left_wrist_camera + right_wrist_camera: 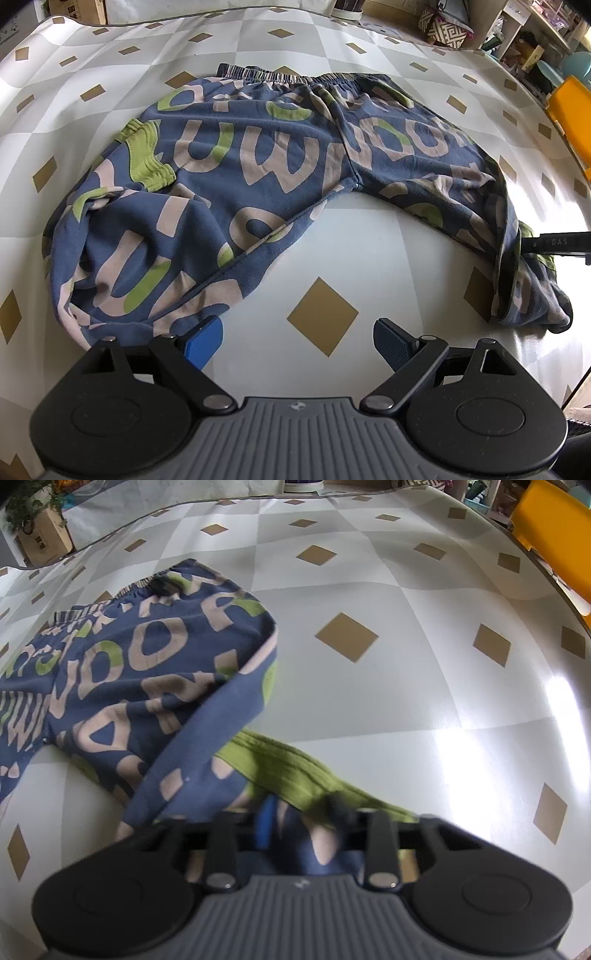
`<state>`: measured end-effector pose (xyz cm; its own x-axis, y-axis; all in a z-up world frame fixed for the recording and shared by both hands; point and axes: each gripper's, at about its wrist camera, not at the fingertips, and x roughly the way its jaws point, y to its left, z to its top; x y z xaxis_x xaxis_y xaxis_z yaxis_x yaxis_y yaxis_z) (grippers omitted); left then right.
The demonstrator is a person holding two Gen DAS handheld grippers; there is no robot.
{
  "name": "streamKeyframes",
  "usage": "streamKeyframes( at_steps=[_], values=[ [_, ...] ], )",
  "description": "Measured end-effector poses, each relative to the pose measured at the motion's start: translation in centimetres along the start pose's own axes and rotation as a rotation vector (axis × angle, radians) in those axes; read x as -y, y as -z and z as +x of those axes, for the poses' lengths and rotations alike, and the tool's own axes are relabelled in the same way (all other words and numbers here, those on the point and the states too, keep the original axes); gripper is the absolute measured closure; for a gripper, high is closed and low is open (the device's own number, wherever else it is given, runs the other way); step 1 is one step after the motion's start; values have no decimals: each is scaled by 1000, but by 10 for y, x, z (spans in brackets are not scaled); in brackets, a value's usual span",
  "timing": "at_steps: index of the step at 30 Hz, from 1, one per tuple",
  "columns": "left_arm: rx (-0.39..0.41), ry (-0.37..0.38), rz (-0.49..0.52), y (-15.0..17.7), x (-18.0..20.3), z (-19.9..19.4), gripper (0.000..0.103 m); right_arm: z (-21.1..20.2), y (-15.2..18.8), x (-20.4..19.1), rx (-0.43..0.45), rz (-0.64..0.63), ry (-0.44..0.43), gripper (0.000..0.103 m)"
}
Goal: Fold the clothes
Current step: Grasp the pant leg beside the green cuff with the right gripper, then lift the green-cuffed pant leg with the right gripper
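Right claw [303, 825] clamped on trouser leg [207, 775] (green cuff [295, 771] beside), left claw [297, 341] wide above table [351, 240]

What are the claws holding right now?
The right claw pinches the pants at one leg's end, by the green cuff. The left claw is open, holding nothing.

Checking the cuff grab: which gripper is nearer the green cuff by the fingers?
Right. The right gripper is shut on that green cuff; the left gripper hangs open over bare mat, apart.
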<state>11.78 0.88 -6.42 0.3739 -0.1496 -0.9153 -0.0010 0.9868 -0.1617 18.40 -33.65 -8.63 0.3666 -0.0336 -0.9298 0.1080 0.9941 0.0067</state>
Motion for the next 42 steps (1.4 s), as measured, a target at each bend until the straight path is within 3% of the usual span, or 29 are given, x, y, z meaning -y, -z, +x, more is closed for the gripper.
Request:
streamKeyframes(
  at_steps=[2,9,20,23,25,28,32,42],
  values=[
    [-2,-6,2,0,0,1,14,-1,0,-1,-4,9,-5,96],
    [-3,-30,-2,1,-5,3,14,-37,4,13,86,143,-8,97],
    [0,-41,-22,6,-17,-2,14,-111,44,77,240,523,289,95],
    [-2,-48,-33,8,-20,-1,14,-128,65,98,261,662,339,92],
    [-5,-52,-33,9,-21,-1,14,-138,80,112,271,758,367,82],
    [-9,-60,-26,13,-22,-2,14,-147,95,127,287,801,333,73],
    [-8,-66,-25,18,-23,-5,14,-149,93,126,297,715,276,62],
    [-14,-64,-7,19,-15,-3,14,-113,71,100,158,500,56,56]
  ],
)
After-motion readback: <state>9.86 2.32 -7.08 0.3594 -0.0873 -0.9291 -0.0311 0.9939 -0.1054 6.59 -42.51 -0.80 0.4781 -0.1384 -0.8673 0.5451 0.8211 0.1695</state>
